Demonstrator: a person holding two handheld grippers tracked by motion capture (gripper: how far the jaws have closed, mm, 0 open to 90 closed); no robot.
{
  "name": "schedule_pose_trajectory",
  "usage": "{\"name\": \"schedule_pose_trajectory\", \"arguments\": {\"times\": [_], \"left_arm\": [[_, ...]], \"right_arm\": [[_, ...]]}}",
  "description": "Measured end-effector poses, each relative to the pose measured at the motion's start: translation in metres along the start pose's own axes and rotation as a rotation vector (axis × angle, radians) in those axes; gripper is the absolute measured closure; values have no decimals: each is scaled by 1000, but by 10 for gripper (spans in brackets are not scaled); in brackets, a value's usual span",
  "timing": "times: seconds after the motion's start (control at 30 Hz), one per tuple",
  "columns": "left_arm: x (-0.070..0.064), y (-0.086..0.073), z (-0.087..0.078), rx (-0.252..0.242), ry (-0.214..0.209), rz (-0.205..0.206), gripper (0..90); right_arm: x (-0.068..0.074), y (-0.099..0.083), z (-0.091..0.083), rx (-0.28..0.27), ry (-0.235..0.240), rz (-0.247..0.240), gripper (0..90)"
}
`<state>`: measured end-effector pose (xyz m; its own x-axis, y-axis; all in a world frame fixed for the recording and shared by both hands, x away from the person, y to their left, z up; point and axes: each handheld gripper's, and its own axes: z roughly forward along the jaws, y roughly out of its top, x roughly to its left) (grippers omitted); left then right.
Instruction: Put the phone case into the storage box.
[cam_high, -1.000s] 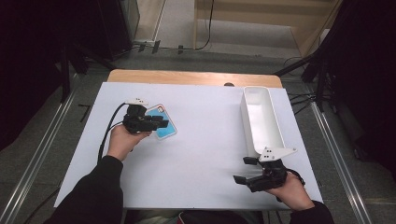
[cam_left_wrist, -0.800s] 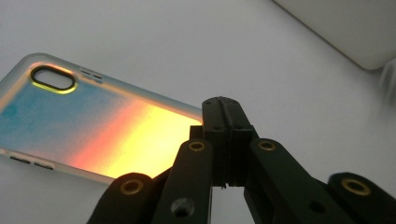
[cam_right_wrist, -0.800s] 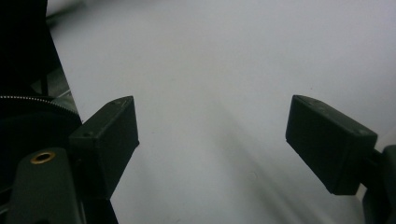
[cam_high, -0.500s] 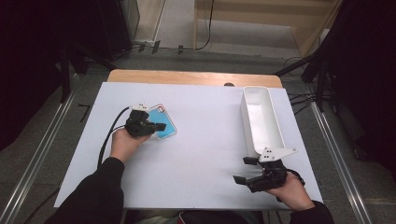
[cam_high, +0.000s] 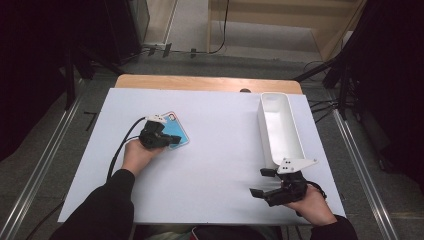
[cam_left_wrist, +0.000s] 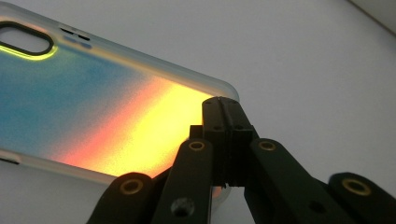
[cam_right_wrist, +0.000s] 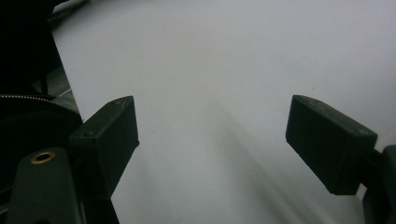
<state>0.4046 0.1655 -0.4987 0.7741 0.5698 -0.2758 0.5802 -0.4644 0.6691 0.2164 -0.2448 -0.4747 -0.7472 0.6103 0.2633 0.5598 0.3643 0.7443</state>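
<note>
My left gripper (cam_high: 172, 140) sits left of centre in the high view, over the near corner of the phone case (cam_high: 175, 134), which lies flat on the white table (cam_high: 220, 150). In the left gripper view my jaws are pressed tight together at the case's (cam_left_wrist: 93, 107) rounded corner; whether they pinch its rim or merely meet beside it I cannot tell. My right gripper (cam_high: 264, 183) rests low at the lower right of the high view, its jaws spread wide with bare table (cam_right_wrist: 210, 84) between them, just below the near end of the long white tray (cam_high: 295, 145).
</note>
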Motion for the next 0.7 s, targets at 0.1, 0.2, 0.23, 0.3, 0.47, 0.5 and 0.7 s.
{"name": "schedule_pose_trajectory", "arguments": {"times": [0.1, 0.2, 0.23, 0.3, 0.47, 0.5, 0.7], "left_arm": [[1, -1, 2, 6, -5, -1, 889], [1, -1, 2, 2, -10, -9, 889], [1, -2, 2, 0, -9, -9, 889], [1, -2, 2, 2, -11, -13, 889], [0, -2, 3, 6, -23, -12, 889], [-1, -2, 3, 10, -22, -6, 889], [-6, -3, 5, 18, -44, -8, 888]], "right_arm": [[0, 0, 0, 0, 0, -2, 158], [0, 0, 0, 0, 1, -2, 158], [0, 0, 0, 0, 1, -2, 158], [0, 0, 0, 1, 0, -3, 158], [0, 0, 0, 1, 1, -3, 158], [0, 0, 0, 1, 1, -2, 158], [0, 0, 0, 2, 0, -4, 158]]}}
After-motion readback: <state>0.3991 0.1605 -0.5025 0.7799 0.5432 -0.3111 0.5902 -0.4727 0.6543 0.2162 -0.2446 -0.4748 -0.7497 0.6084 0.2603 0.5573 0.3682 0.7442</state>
